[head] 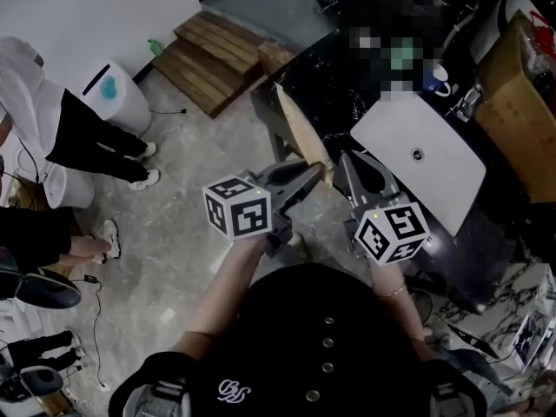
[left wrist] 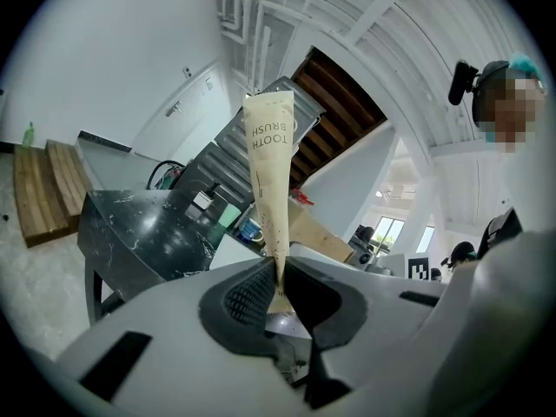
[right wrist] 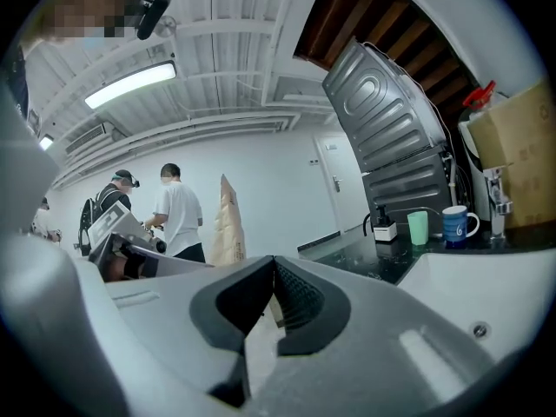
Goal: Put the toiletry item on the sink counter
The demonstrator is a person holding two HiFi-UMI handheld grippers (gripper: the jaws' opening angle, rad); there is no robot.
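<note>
A tall beige paper toothbrush packet (left wrist: 269,168) printed "TOOTH BRUSH" stands up out of my left gripper (left wrist: 276,278), which is shut on the packet's lower end. In the head view the packet (head: 301,133) juts from the left gripper (head: 313,174) toward the black marble counter (head: 334,94). My right gripper (head: 348,160) is beside it, over the counter's near edge by the white sink basin (head: 434,163). In the right gripper view the jaws (right wrist: 272,264) are shut with nothing between them, and the packet (right wrist: 228,224) shows to the left.
On the counter behind the basin (right wrist: 495,276) stand a green cup (right wrist: 418,228), a blue mug (right wrist: 457,225), a soap dispenser (right wrist: 382,227) and a faucet (right wrist: 497,200). A cardboard box (right wrist: 517,142) sits at right. Wooden steps (head: 208,59), a white bin (head: 117,94) and people (head: 35,102) are on the left.
</note>
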